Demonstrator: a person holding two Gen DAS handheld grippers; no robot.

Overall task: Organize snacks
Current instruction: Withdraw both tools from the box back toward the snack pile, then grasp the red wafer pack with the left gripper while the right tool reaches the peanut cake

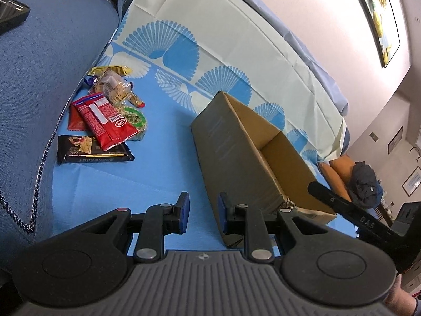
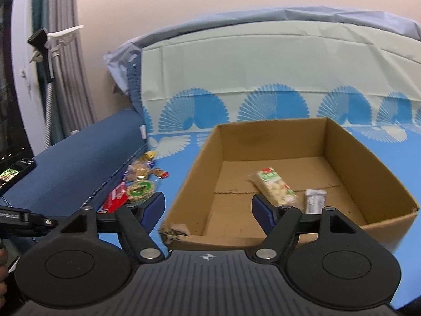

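Observation:
An open cardboard box (image 2: 368,163) stands on the blue cloth; it also shows in the left wrist view (image 1: 223,142). Inside lie a green-labelled nut bar (image 2: 273,187) and a small silver packet (image 2: 314,200). A pile of snacks lies by the sofa arm: red packets (image 1: 105,118), a black chocolate bar (image 1: 92,150), a green-ringed round snack (image 1: 135,118), clear-wrapped biscuits (image 1: 113,87). My left gripper (image 1: 202,216) is open and empty, low beside the box's near left wall. My right gripper (image 2: 208,210) is wide open and empty at the box's near rim.
A blue sofa arm (image 1: 39,65) runs along the left with a phone (image 1: 10,8) on top. A metal chain (image 1: 39,173) hangs along its edge. The cloth-draped backrest (image 2: 263,65) rises behind the box. The right gripper's body (image 1: 368,218) shows at the left view's right edge.

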